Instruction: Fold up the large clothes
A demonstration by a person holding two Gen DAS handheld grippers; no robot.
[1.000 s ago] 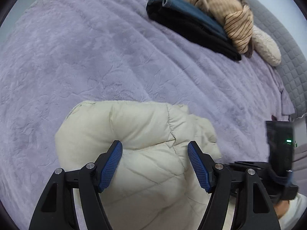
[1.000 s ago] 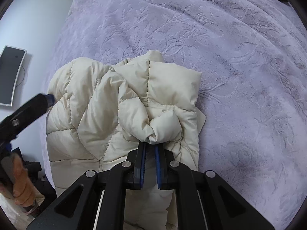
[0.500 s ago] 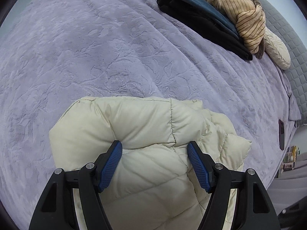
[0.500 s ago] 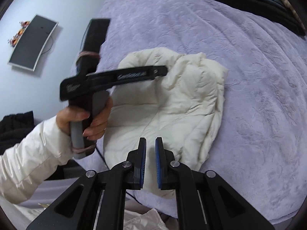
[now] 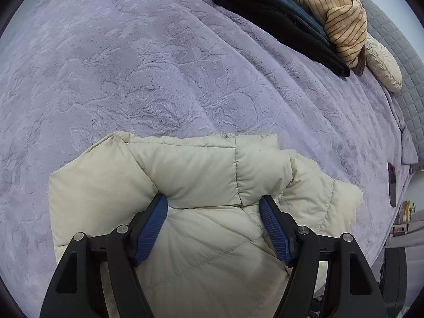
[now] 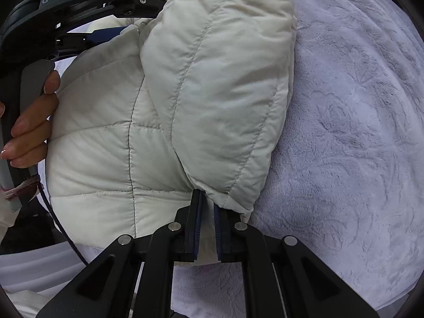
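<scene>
The cream puffer jacket (image 5: 201, 212) lay folded into a thick bundle near the edge of the bed, on the lilac embossed blanket (image 5: 132, 66). The left gripper (image 5: 213, 209) stood over the jacket with its blue pads wide apart, a puffy fold bulging up between them and each pad touching its sides; whether they truly squeezed it or merely bracketed it could not be told. At the jacket's other side, the right gripper (image 6: 206, 212) had its jaws nearly closed, pinching a thin edge of the fabric at the base of the folded-over panel. The hand (image 6: 29, 122) holding the left gripper's grey handle showed just beside the jacket in the right wrist view.

Well beyond the jacket, toward the far side of the bed, sat a stack of dark folded clothes (image 5: 278, 18) with a striped tan garment (image 5: 331, 13) on top and a cream cushion (image 5: 384, 66) next to it.

By the look of it, the folding was near its end: the bundle was being compacted and squared. The next move probably called for pressing the puffy layers flat so trapped air would not spring the fold open, then releasing the pinched edge without dragging it loose.
</scene>
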